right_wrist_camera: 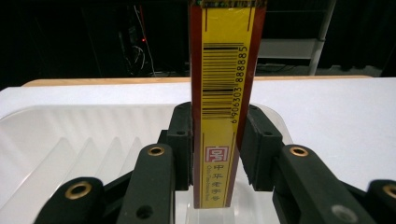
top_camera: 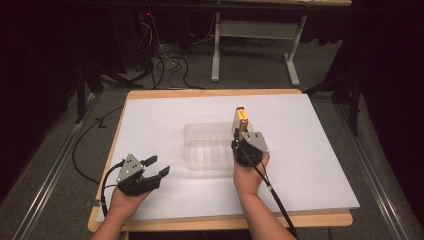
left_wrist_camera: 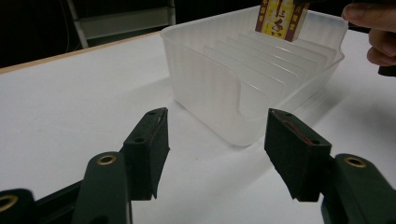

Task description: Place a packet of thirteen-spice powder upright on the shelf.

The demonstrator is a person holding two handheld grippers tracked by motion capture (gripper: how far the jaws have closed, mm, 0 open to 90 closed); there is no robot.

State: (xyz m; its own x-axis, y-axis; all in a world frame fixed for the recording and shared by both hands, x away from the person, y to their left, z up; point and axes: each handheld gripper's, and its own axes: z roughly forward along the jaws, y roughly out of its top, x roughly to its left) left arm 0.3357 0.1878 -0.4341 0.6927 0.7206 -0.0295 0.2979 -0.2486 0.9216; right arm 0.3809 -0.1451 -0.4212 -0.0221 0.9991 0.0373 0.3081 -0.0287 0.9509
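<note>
Right hand-held gripper (right_wrist_camera: 218,154), jaws clamped on an upright yellow-and-red carton (right_wrist_camera: 226,93), holds it over the right end of the ribbed translucent tray (top_camera: 207,147); left hand-held gripper (left_wrist_camera: 219,149), jaws apart, rests near the tray's left end.

In the right gripper view the yellow box (right_wrist_camera: 224,93) is cut off top and bottom, its lower sides hidden behind the right gripper (right_wrist_camera: 219,144), which also hides the clear plastic tray's (right_wrist_camera: 70,135) near wall.

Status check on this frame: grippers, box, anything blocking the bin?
Right gripper shut on yellow box, upright over clear bin. Left gripper open, empty, short of bin. Bin slots unobstructed.
</note>
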